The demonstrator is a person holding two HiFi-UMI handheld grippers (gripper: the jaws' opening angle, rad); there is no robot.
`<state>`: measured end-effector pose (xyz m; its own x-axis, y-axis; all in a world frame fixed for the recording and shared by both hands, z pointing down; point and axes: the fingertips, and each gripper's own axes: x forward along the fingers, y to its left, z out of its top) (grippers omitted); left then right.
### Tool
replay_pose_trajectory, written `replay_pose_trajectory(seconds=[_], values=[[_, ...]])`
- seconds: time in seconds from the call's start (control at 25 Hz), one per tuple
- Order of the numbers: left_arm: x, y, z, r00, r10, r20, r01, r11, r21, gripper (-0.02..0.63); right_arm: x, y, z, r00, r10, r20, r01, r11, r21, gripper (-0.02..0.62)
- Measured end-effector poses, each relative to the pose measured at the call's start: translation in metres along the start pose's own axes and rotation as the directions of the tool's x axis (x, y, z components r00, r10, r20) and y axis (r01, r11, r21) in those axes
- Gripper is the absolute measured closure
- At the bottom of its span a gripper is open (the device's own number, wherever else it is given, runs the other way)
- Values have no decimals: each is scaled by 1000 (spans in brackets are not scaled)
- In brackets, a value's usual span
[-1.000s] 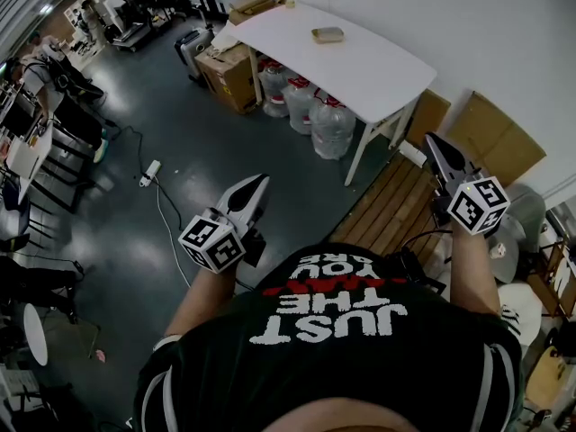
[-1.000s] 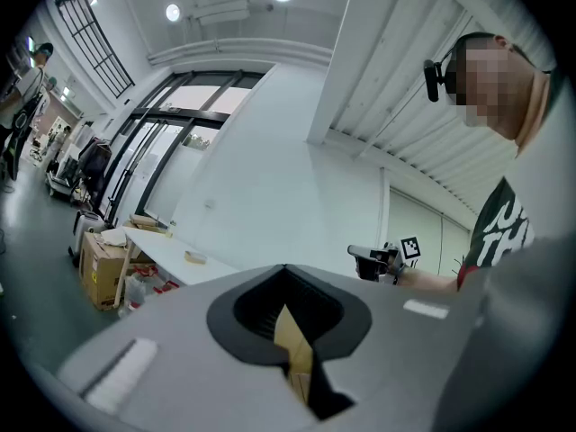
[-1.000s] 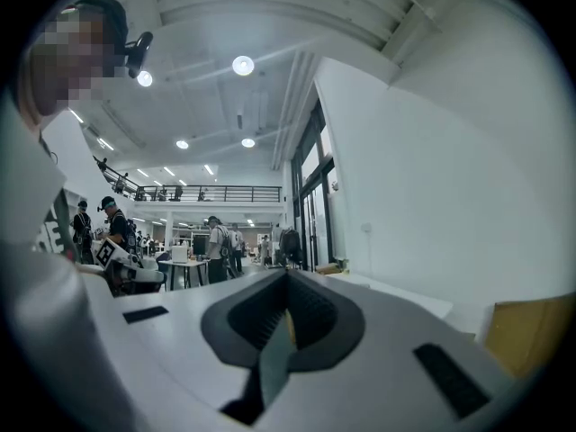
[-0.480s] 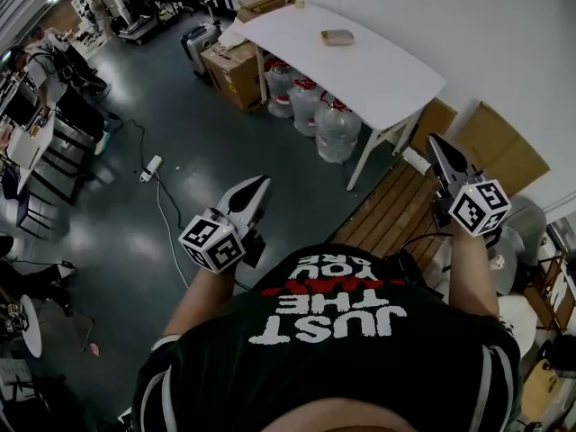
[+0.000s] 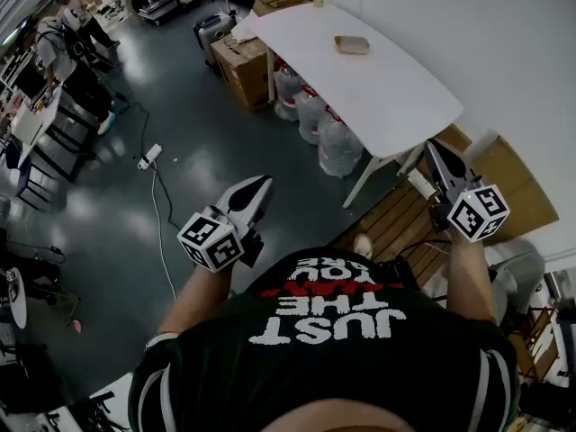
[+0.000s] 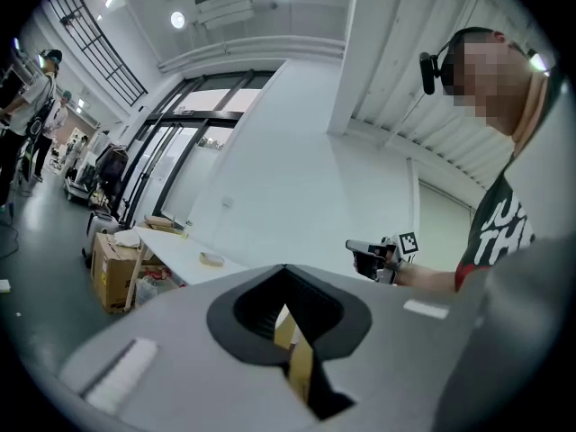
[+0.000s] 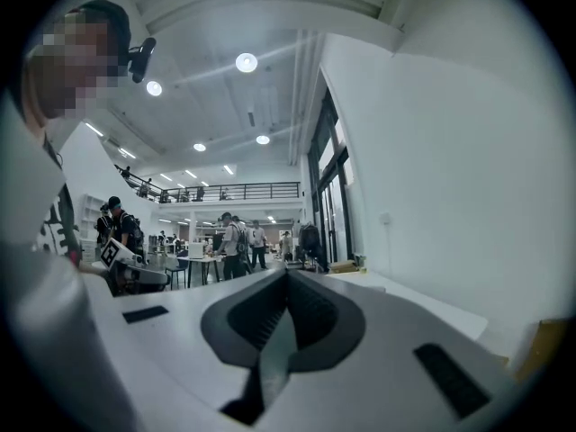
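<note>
Over grey floor [image 5: 184,106], left gripper [image 5: 260,182] and right gripper [image 5: 433,146] point forward; both closed.

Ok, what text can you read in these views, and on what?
"JUST THE", "YOU ARE": shirt, upside down in the head view; the red line between is unreadable.
Square markers, no letters: cubes on left hand-held gripper and right hand-held gripper.
Labels on jugs: too small to read.

The white table [image 5: 382,93] has drawn nearer to the right gripper [image 5: 434,151] in the head view.
</note>
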<state>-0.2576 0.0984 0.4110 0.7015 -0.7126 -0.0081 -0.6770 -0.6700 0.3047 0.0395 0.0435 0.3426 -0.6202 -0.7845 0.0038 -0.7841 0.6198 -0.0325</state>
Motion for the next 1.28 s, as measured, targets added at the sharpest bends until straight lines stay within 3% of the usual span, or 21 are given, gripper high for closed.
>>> replay_pose_trajectory(seconds=[0.28,0.56,0.96,1.28], values=[[167,8,8,996,80,49,-77,995,-62,600,54,-154,-4,992,121,-44,-122,993,-3,589],[294,2,21,995,101,20,-100,994,-40,600,80,-271,14,984,177,-18,-176,984,28,589],[357,10,28,987,156,-41,-157,987,-16,600,121,-302,27,963,268,-22,-268,963,16,589],[380,53,34,984,160,-77,-163,986,-24,600,168,-294,23,961,270,-66,-269,963,25,589]])
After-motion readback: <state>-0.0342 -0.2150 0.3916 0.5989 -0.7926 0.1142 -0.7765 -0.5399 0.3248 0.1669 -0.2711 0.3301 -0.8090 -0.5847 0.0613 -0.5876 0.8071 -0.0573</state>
